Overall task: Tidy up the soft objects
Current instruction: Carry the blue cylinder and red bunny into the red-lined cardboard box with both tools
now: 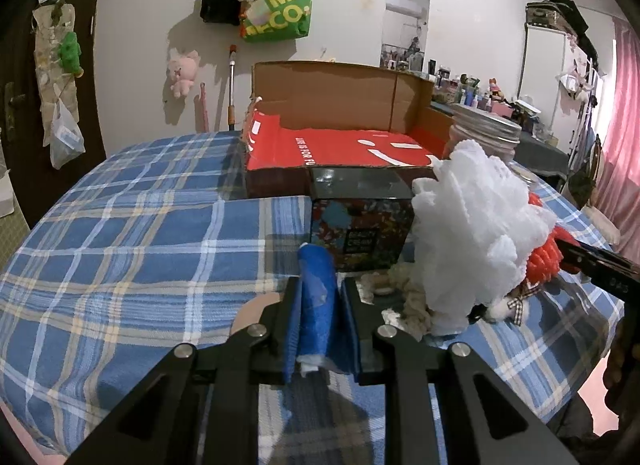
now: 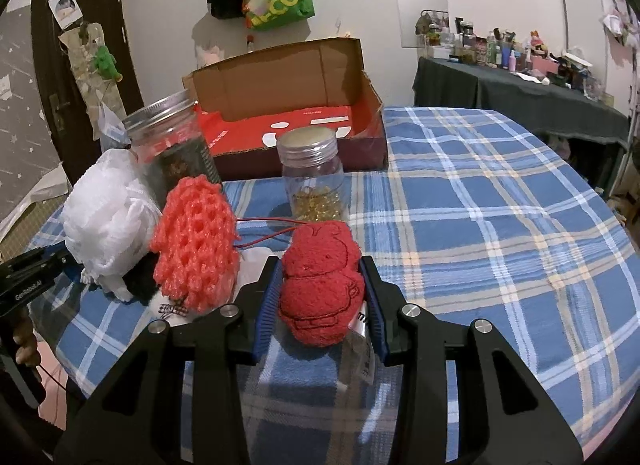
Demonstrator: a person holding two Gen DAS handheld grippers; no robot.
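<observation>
Clamped between the right hand-held gripper (image 2: 322,301) pads: a fuzzy red plush figure (image 2: 322,285), seen only from the right wrist. Pinched in the left hand-held gripper (image 1: 318,321): a blue rolled sponge cloth (image 1: 316,305), just left of fluffy white mesh (image 1: 472,233). Beyond both, an open cardboard box (image 1: 340,125) on the plaid tabletop (image 1: 140,225).

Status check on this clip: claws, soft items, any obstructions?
Left claw shut on blue rolled cloth. Right claw shut on red plush figure. Open cardboard box ahead; small clear jar stands between.
</observation>
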